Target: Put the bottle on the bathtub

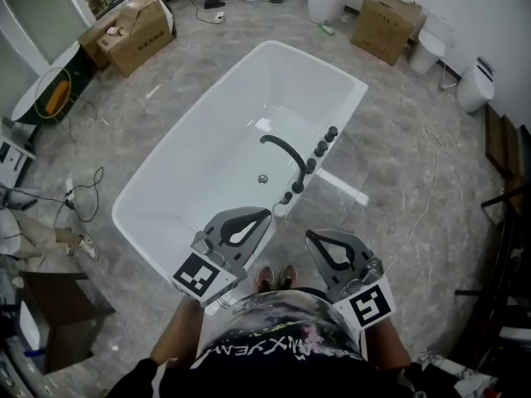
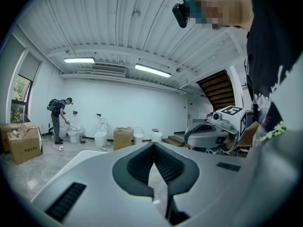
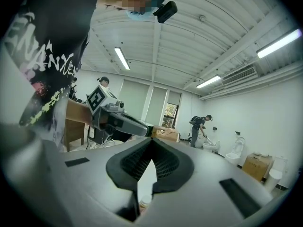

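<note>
The white bathtub stands in the middle of the grey floor in the head view, with a black faucet and a row of black knobs on its right rim. I see no bottle in any view. My left gripper is held close to my body over the tub's near corner, jaws shut with nothing between them. My right gripper is beside it above the floor, also shut and holding nothing. Through the gap under the right jaws a small pale round thing shows; I cannot tell what it is.
Cardboard boxes stand at the back left and back right. Toilets and a white bin line the far side. Cables lie on the floor left of the tub. A person works at a far toilet.
</note>
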Demonstrator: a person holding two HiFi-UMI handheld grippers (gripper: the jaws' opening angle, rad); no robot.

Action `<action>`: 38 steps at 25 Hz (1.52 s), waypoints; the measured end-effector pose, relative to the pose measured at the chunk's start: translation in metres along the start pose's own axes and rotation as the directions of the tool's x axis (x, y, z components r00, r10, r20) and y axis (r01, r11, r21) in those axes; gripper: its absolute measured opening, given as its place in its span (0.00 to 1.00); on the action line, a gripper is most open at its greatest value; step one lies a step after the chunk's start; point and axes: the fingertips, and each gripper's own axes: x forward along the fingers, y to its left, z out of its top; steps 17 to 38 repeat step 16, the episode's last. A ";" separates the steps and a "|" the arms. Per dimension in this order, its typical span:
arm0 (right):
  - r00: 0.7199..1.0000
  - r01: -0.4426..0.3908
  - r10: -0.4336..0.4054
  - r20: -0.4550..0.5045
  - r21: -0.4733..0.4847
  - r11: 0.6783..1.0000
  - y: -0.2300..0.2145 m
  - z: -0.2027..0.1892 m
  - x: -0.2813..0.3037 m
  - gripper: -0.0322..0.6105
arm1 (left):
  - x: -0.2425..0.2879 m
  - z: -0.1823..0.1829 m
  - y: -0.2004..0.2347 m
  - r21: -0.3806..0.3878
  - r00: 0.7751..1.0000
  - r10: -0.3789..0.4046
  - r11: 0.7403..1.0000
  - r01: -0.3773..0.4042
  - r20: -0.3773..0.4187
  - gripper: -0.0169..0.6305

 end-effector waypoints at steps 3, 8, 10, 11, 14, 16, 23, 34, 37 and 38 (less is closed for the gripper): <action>1.000 -0.008 0.008 -0.011 -0.012 1.000 -0.002 -0.001 0.002 0.05 | 0.002 0.001 0.003 0.003 1.000 0.000 1.000 0.000 0.000 0.05; 1.000 -0.002 0.002 0.007 0.000 1.000 -0.006 0.002 0.007 0.05 | 0.003 0.003 0.008 0.005 1.000 0.002 1.000 -0.002 0.002 0.05; 1.000 0.000 0.000 0.011 0.000 1.000 -0.008 0.002 0.008 0.05 | 0.004 0.003 0.009 0.005 1.000 0.004 1.000 -0.004 0.003 0.05; 1.000 0.005 -0.005 0.013 0.002 1.000 -0.010 0.003 0.008 0.05 | 0.004 0.003 0.010 0.006 1.000 0.005 1.000 -0.005 0.004 0.05; 0.999 0.027 -0.027 0.023 0.009 1.000 -0.018 0.004 0.007 0.05 | 0.004 0.005 0.012 0.005 1.000 0.008 1.000 -0.008 0.004 0.05; 0.999 0.040 -0.041 0.028 0.015 0.999 -0.024 0.006 0.007 0.05 | 0.004 0.006 0.013 0.003 1.000 0.012 1.000 -0.012 0.003 0.05; 0.999 0.040 -0.041 0.028 0.015 0.999 -0.024 0.006 0.007 0.05 | 0.004 0.006 0.013 0.003 1.000 0.012 1.000 -0.012 0.003 0.05; 0.999 0.040 -0.041 0.028 0.015 0.999 -0.024 0.006 0.007 0.05 | 0.004 0.006 0.013 0.003 1.000 0.012 1.000 -0.012 0.003 0.05; 0.999 0.040 -0.041 0.028 0.015 0.999 -0.024 0.006 0.007 0.05 | 0.004 0.006 0.013 0.003 1.000 0.012 1.000 -0.012 0.003 0.05; 0.999 0.040 -0.041 0.028 0.015 0.999 -0.024 0.006 0.007 0.05 | 0.004 0.006 0.013 0.003 1.000 0.012 1.000 -0.012 0.003 0.05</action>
